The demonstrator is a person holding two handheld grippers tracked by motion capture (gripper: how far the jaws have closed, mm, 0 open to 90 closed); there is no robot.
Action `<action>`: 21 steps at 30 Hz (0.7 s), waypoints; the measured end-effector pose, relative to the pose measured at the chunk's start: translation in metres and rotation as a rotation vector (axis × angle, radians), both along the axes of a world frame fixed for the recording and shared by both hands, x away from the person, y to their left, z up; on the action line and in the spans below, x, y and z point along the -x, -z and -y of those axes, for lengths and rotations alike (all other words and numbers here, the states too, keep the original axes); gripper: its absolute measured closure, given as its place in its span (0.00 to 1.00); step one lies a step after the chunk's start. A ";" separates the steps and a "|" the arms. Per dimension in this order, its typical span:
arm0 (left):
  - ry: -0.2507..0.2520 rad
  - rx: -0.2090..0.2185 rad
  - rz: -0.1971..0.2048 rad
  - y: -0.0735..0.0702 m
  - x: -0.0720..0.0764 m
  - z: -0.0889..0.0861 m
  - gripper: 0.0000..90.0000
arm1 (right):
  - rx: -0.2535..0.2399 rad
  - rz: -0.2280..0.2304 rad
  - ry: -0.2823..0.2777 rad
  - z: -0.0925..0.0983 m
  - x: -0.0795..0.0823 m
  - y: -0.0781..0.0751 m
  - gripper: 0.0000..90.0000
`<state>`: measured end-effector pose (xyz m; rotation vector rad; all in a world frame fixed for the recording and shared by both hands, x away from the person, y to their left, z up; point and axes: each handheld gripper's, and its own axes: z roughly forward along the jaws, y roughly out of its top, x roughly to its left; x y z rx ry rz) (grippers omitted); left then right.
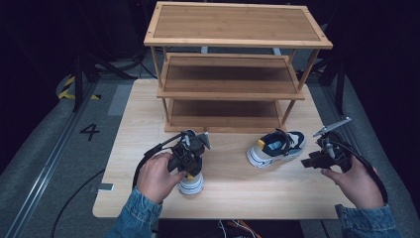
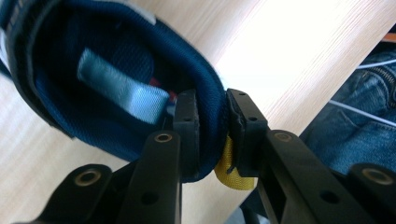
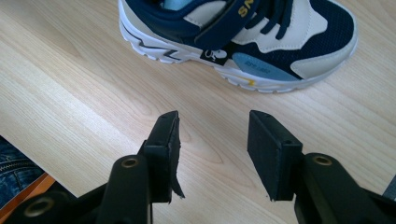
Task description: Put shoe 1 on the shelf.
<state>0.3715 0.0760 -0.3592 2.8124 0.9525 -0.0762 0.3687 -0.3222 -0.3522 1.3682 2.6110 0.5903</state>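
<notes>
A navy and white shoe [image 1: 192, 184] stands near the table's front left, its heel toward the person. My left gripper [image 1: 191, 159] comes down on it from above. In the left gripper view that gripper [image 2: 211, 122] is shut on the padded navy heel collar [image 2: 211, 100], one pad inside the shoe and one outside by the yellow heel tab [image 2: 229, 173]. A matching shoe [image 1: 275, 148] lies at centre right, on its sole. My right gripper [image 1: 310, 161] hovers to the right of it, open. In the right gripper view the jaws [image 3: 212, 140] stand apart over bare wood, short of that shoe [image 3: 261, 46].
A three-tier wooden shelf rack [image 1: 233, 79] stands at the back of the light wooden table [image 1: 228, 198], its shelves bare. Bare tabletop lies between the two shoes. The person's denim sleeves [image 1: 133, 215] come in at the front edge.
</notes>
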 end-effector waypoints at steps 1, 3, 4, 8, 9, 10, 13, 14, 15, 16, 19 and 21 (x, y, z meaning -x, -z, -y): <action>0.001 -0.011 0.003 -0.002 0.001 0.003 0.84 | 0.000 0.004 -0.001 0.001 0.000 0.000 0.60; 0.009 -0.002 0.024 -0.006 0.002 0.005 0.85 | -0.002 0.004 0.003 0.003 0.003 0.000 0.60; 0.017 -0.004 0.023 -0.008 0.001 0.006 0.85 | -0.002 0.002 0.008 0.004 0.003 0.000 0.60; 0.029 0.002 0.048 -0.016 0.001 0.009 0.85 | -0.002 -0.001 0.019 0.006 0.006 0.001 0.61; 0.034 0.005 0.052 -0.018 0.001 0.011 0.85 | 0.001 -0.004 0.023 0.006 0.006 0.001 0.61; 0.037 0.004 0.062 -0.020 0.001 0.012 0.85 | 0.002 -0.007 0.024 0.006 0.007 0.001 0.61; 0.054 0.009 0.087 -0.026 0.001 0.016 0.86 | 0.003 -0.005 0.021 0.007 0.009 0.002 0.61; 0.057 0.010 0.087 -0.028 0.000 0.018 0.86 | 0.004 -0.011 0.030 0.008 0.010 0.002 0.61; 0.067 0.007 0.094 -0.031 0.000 0.019 0.86 | 0.002 -0.012 0.038 0.010 0.010 0.002 0.61; 0.070 0.008 0.097 -0.033 0.000 0.020 0.86 | 0.000 -0.010 0.041 0.011 0.011 0.002 0.61; 0.076 0.013 0.109 -0.037 -0.003 0.024 0.86 | 0.006 -0.016 0.047 0.013 0.013 0.004 0.61; 0.082 0.008 0.119 -0.040 -0.006 0.026 0.86 | 0.006 -0.019 0.051 0.014 0.014 0.005 0.61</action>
